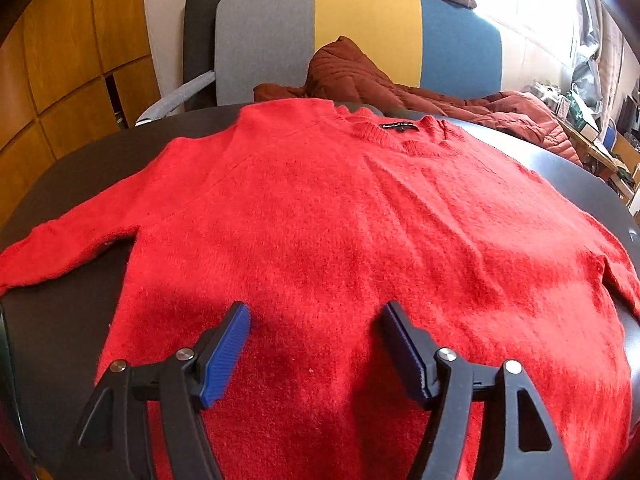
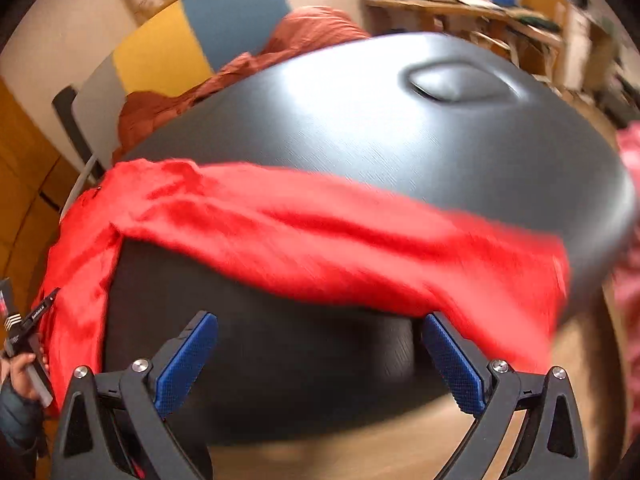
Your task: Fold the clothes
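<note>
Red wool, fuzzy and thick: the sweater (image 1: 340, 220) lay face up and spread flat on the dark tabletop (image 1: 80, 168), its collar (image 1: 400, 136) at the far edge toward the striped sofa (image 1: 360, 40) and its hem at the near edge. The long axis of the body ran straight away from the left tool (image 1: 316, 344), which hovered just above the lower middle of the sweater, blue pads spread wide with nothing between them and not pressing the knit.

In the right wrist view the right tool (image 2: 320, 360) stood beyond the sweater's side, over bare tabletop (image 2: 360, 128) near its edge. One sleeve (image 2: 340, 240) stretched across in front of that tool, from the sweater's shoulder out to a cuff close by the tabletop's rim. The sleeve's lower edge lay just beside the tip of one pad (image 2: 452, 364); whether they touched could not be told through the blur. This tool was also spread, gripping nothing.

So the sleeve lay crosswise to the right tool and nearest it, while the left tool was well apart from that sleeve, over the body. By my judgement the right tool was the better placed to take this sleeve and carry it inward across the sweater, with the left steadying the body or turning to the opposite sleeve (image 1: 60, 252).
</note>
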Available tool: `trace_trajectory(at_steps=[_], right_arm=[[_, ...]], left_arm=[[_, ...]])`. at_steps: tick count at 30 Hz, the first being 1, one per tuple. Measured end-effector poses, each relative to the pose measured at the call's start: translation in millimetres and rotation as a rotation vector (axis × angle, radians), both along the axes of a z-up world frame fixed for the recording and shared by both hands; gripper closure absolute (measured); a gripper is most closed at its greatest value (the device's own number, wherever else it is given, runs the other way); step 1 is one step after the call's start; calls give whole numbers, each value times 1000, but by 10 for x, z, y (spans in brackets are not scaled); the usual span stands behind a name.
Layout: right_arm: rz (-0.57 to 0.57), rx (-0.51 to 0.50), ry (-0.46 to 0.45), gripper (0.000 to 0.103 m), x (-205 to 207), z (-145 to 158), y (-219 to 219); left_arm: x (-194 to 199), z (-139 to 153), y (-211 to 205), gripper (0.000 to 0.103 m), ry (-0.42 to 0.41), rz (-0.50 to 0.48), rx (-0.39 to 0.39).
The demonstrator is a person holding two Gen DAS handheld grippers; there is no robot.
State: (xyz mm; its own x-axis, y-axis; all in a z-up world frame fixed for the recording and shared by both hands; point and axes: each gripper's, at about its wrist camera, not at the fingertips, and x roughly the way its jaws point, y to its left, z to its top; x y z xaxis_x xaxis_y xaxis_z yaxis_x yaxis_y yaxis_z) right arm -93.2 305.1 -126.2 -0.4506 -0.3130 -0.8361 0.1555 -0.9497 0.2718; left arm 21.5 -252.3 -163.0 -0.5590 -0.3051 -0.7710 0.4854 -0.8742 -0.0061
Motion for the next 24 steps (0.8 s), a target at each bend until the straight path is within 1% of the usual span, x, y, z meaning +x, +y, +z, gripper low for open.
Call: trace_trajectory(at_steps=[3, 5, 7, 8, 11, 15, 19, 21, 23, 24], right_arm=[[-95, -32, -10, 0, 228, -82, 254], [-157, -56, 18, 0, 326, -42, 417], [-210, -77, 68, 3, 354, 66, 552], [-223, -77, 88, 7, 341, 106, 594], [-253, -35, 128, 14, 157, 215, 570], [-248, 24, 113, 22, -164, 117, 466], [-224, 125, 100, 21, -395, -59, 316], [-210, 221, 136, 18, -537, -111, 206], [-207, 272, 155, 14, -661, -152, 156], [-215, 278, 162, 13, -760, -167, 164]], left_arm=[[23, -2, -20, 31, 6, 1, 7], [33, -8, -16, 31, 9, 1, 6], [40, -8, -12, 31, 11, 1, 4], [44, -8, -12, 31, 13, 1, 5], [59, -9, -16, 30, 20, 1, 12], [74, -14, -4, 30, 24, 2, 14], [74, -15, 8, 30, 24, 3, 14], [73, -15, 11, 30, 25, 4, 14], [71, -15, 15, 29, 23, 5, 9], [70, -14, 18, 29, 21, 5, 5]])
